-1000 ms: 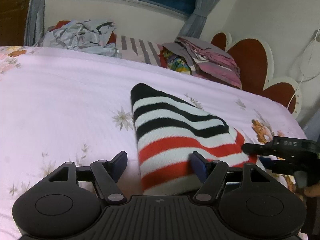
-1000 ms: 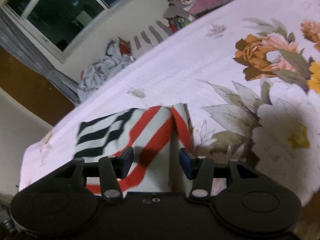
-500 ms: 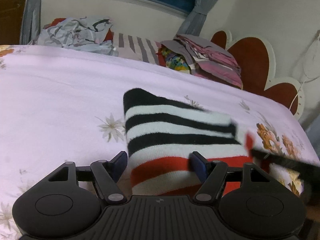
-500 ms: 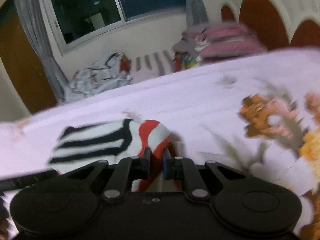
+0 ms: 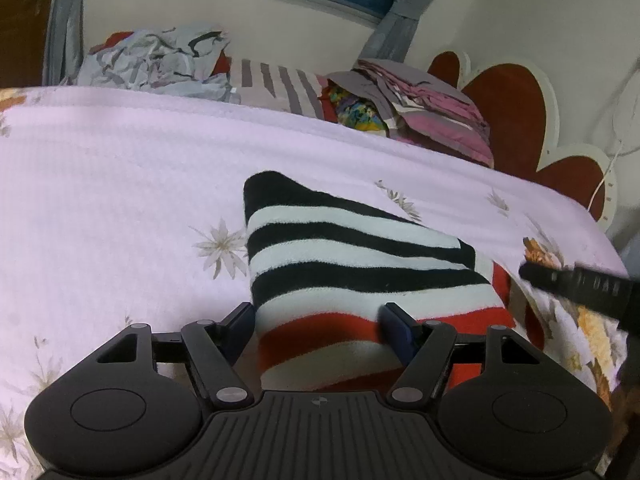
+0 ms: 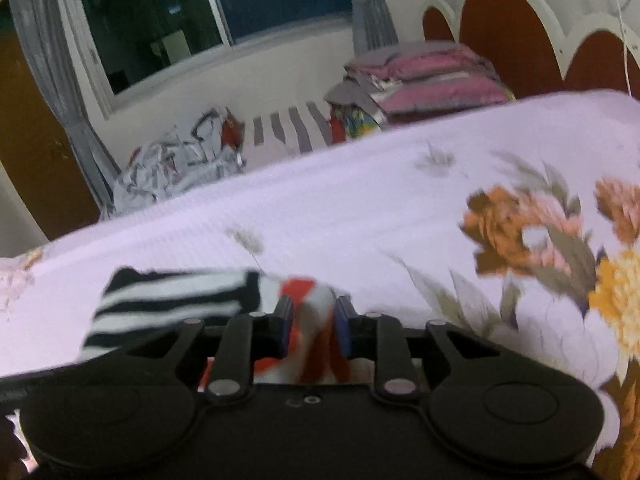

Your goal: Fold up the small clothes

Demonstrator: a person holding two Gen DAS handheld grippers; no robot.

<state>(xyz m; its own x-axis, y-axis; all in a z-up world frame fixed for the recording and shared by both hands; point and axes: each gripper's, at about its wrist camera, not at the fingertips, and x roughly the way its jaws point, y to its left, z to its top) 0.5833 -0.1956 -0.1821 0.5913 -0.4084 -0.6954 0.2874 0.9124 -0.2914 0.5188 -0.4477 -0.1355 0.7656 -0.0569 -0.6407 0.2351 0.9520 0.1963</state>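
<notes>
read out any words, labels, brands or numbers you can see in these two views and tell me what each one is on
No text reads clearly.
Right claw, seen from the left wrist view: pale raised letters on its black side, too blurred to read.
Left claw: a small round emblem on its body, no letters.
Striped garment, floral bedspread, folded clothes stack: no print or tags visible.

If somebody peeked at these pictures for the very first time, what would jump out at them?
The striped garment, black, white and red, lies in the middle of the pink flowered bed. The left gripper has its jaws open around the garment's red end, and the right gripper has a bunch of that cloth between its narrower jaws. Far back under the window sits a pile of clothes.
</notes>
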